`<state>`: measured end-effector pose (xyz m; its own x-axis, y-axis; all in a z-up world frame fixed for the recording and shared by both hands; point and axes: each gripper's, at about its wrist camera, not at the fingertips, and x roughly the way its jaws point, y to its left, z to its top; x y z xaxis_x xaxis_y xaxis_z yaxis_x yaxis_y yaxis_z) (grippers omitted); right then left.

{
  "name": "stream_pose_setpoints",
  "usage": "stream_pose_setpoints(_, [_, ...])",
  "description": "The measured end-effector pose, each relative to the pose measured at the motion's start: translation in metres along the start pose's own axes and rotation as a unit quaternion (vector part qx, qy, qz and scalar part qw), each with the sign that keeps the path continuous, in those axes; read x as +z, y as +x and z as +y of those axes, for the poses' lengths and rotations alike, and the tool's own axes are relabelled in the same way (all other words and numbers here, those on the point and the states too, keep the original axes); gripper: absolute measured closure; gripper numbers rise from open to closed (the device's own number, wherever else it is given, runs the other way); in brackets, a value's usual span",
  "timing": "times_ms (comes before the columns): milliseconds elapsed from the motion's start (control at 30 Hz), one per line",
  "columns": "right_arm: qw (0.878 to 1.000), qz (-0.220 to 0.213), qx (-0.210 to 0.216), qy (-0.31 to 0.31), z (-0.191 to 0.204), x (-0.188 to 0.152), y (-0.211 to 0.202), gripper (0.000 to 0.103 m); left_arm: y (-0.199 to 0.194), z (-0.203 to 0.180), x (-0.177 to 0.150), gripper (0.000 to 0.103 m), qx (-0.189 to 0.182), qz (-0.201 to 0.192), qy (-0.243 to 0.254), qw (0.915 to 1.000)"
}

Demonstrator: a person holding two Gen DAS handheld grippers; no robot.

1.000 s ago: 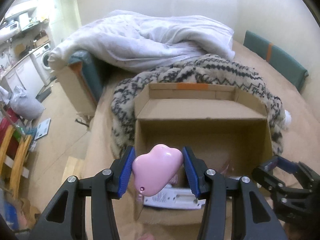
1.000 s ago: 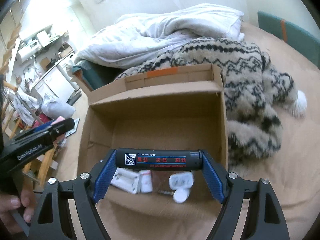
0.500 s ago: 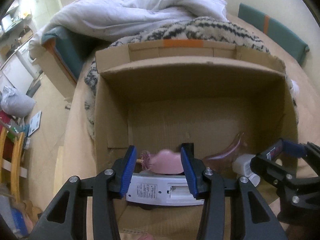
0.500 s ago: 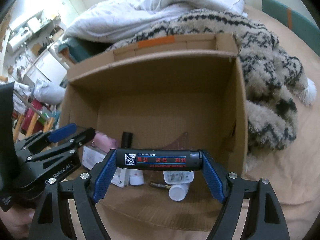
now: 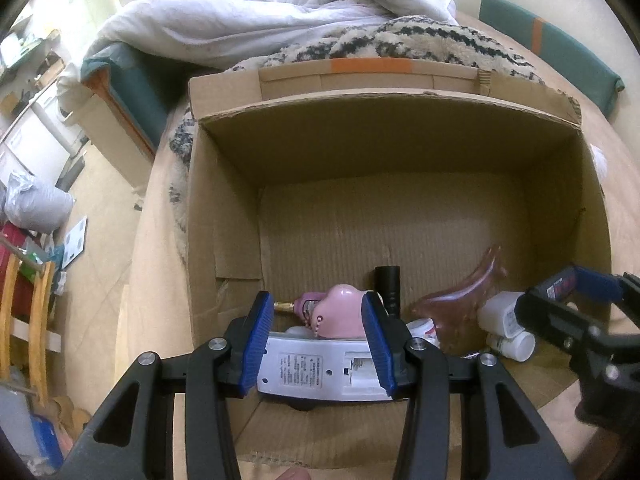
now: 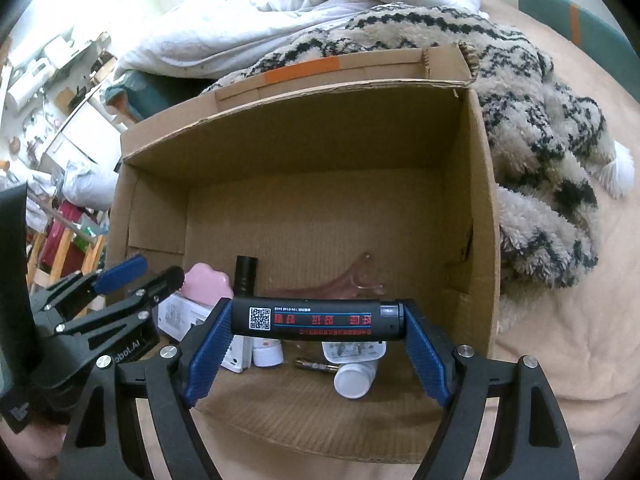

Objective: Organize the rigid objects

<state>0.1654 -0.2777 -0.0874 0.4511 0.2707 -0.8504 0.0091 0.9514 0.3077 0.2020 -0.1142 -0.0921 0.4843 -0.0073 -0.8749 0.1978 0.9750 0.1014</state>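
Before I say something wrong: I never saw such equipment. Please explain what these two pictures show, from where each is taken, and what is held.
A person holds a two-fingered, blue-padded tool in each hand; a camera on each looks along its fingers. One picture comes from the left gripper, the other from the right gripper. Both hang over an open cardboard box. The right gripper clamps a black tube with a QR label. A pink cloud-shaped charm sits between the left pads; whether they press it, I cannot tell. In the box lie a white device and white bottles.
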Motion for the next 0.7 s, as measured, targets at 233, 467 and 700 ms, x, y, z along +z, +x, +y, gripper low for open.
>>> stream_pose_setpoints(233, [0.998, -0.020, 0.031, 0.042, -0.009, 0.003, -0.012, 0.013, -0.014, 0.001, 0.002, 0.054, -0.003, -0.012, 0.000, 0.9999])
stream_pose_setpoints(467, [0.993, -0.074, 0.056, 0.071, -0.018, -0.002, -0.045, 0.000, -0.041, 0.022, 0.000, 0.014, -0.012, -0.010, -0.056, 0.9983])
stream_pose_setpoints(700, [0.990, -0.138, 0.023, 0.035, -0.008, -0.020, -0.093, 0.000, -0.084, 0.046, -0.018, 0.013, 0.013, -0.054, -0.087, 0.9947])
